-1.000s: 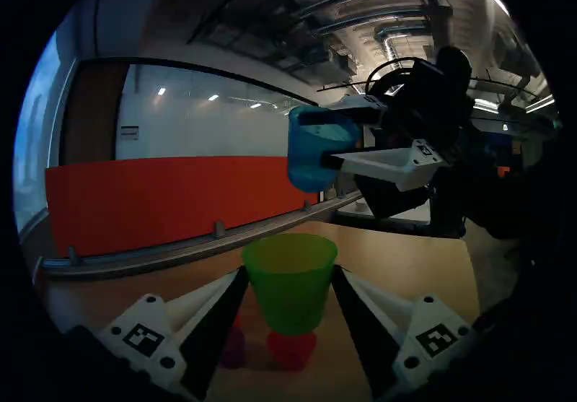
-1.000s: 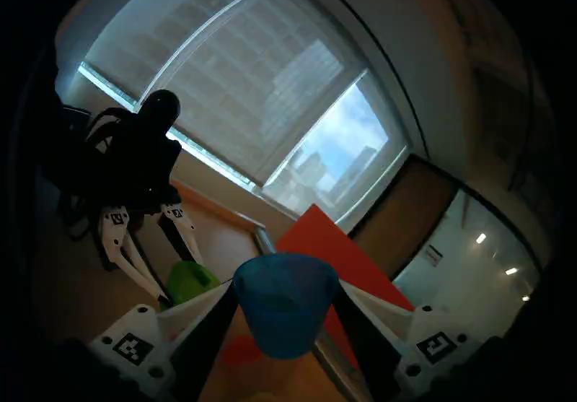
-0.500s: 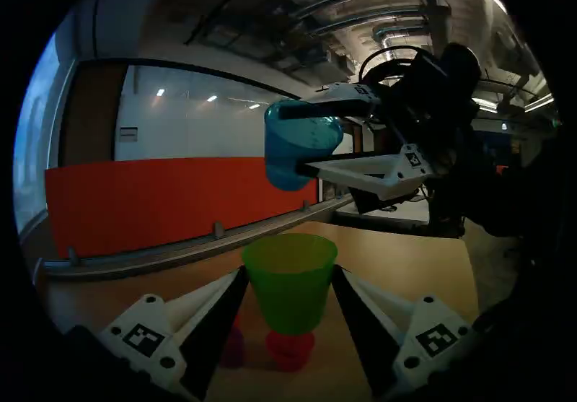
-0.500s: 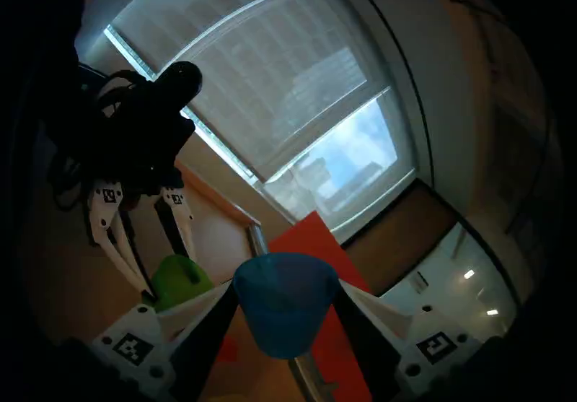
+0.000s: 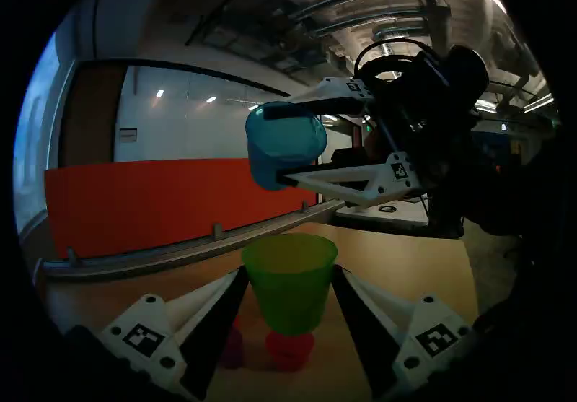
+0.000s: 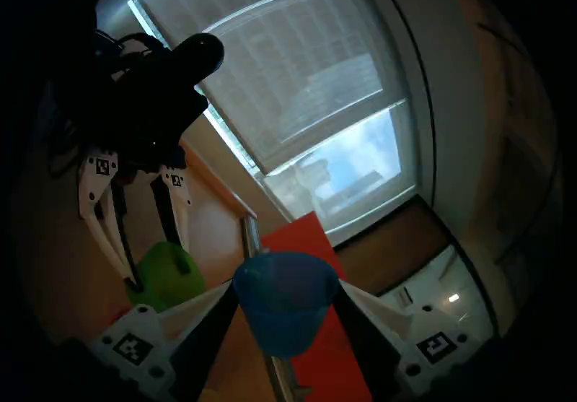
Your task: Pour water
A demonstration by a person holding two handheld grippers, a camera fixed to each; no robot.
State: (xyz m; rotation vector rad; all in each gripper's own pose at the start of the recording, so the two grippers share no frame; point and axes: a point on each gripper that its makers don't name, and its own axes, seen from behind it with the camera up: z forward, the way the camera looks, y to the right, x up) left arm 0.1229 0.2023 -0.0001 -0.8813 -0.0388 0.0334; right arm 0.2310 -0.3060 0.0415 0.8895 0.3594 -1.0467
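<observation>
My left gripper point(image 5: 290, 286) is shut on a green cup point(image 5: 289, 281), held upright above the wooden table point(image 5: 404, 261). Above it in the left gripper view, my right gripper point(image 5: 278, 146) is shut on a blue cup point(image 5: 281, 143), tipped on its side with the mouth turned toward the left. In the right gripper view the blue cup point(image 6: 284, 308) sits between the white fingers point(image 6: 189, 314), and the green cup point(image 6: 161, 275) shows lower left, pinched by the far left gripper point(image 6: 144, 272). No water stream is visible.
A red cup point(image 5: 290, 348) and a purple one point(image 5: 232, 347) stand on the table under the green cup. An orange wall panel point(image 5: 173, 196) and a metal rail point(image 5: 202, 243) run behind. A bright window with a blind point(image 6: 317, 113) lies beyond the blue cup.
The right gripper has carried the blue cup leftward toward a spot above the green cup and tipped it further onto its side. The green cup and left gripper have stayed still.
</observation>
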